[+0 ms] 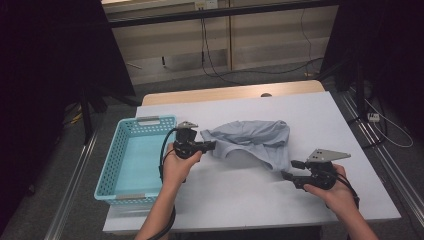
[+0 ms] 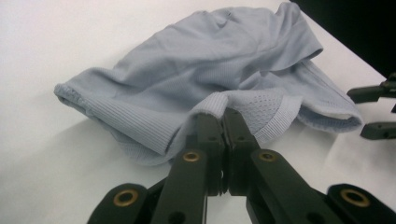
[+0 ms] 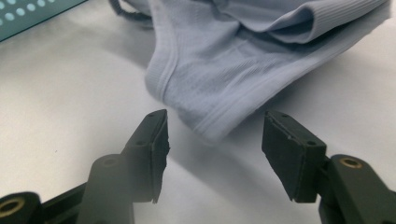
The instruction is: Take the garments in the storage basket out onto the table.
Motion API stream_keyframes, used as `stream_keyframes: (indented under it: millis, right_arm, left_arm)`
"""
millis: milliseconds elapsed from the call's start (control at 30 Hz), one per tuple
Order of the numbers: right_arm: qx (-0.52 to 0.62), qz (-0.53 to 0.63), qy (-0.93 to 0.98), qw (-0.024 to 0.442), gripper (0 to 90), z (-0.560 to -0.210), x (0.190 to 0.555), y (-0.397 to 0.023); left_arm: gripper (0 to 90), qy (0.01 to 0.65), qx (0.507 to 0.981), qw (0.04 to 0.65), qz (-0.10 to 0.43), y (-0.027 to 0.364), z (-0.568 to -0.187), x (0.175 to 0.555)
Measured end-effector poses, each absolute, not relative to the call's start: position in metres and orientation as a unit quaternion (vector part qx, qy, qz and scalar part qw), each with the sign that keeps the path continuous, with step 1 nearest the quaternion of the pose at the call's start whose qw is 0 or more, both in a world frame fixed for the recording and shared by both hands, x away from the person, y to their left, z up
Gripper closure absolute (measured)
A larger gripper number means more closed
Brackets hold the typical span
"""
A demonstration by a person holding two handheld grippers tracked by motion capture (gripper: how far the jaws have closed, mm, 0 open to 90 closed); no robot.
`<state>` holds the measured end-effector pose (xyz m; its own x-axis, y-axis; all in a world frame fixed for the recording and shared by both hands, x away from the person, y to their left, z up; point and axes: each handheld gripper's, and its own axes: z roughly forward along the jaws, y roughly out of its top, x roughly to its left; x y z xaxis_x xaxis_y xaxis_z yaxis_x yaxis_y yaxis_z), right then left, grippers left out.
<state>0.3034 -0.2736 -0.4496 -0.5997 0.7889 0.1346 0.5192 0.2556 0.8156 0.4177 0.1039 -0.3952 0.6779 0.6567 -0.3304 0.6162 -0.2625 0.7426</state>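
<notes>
A pale grey-blue garment [image 1: 255,140] lies crumpled in the middle of the white table [image 1: 320,115]. My left gripper [image 1: 214,145] is at its left edge, shut on the ribbed hem [image 2: 219,103], which bunches over the two closed fingertips. My right gripper [image 1: 291,169] sits just in front of the garment's near right corner [image 3: 210,126]. Its jaws stand apart with bare pads [image 3: 161,140], and the corner lies just beyond them, untouched. The right gripper's fingertips [image 2: 373,112] also show at the far right of the left gripper view.
A light blue perforated basket [image 1: 112,170] stands at the table's left side, close beside my left hand; its corner [image 3: 28,14] shows in the right gripper view. The floor beyond the table carries cables and dark stands.
</notes>
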Motion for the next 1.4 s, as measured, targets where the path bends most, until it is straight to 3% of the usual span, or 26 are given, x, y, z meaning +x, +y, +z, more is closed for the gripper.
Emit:
stream_keyframes:
  millis: [233,333,500,833,1400]
  right_arm:
    - [0.409,0.439,0.787,0.146,49.3,-0.453,0.308,-0.264]
    - [0.398,0.435,0.793,0.152,69.8,-0.454,0.313,-0.259]
    - [0.385,0.462,0.78,0.173,85.2,-0.442,0.317,-0.257]
    - [0.377,0.498,0.764,0.162,87.3,-0.428,0.31,-0.263]
    - [0.294,0.478,0.821,0.107,86.4,-0.437,0.306,-0.197]
  left_arm:
    - [88.1,0.404,0.789,0.463,0.023,0.109,-0.393,0.42]
    - [88.1,0.405,0.787,0.465,0.023,0.111,-0.391,0.42]
    - [88.1,0.406,0.784,0.469,0.025,0.113,-0.39,0.42]
    - [88.0,0.405,0.787,0.465,0.023,0.113,-0.392,0.418]
    - [87.7,0.411,0.789,0.456,0.027,0.117,-0.397,0.414]
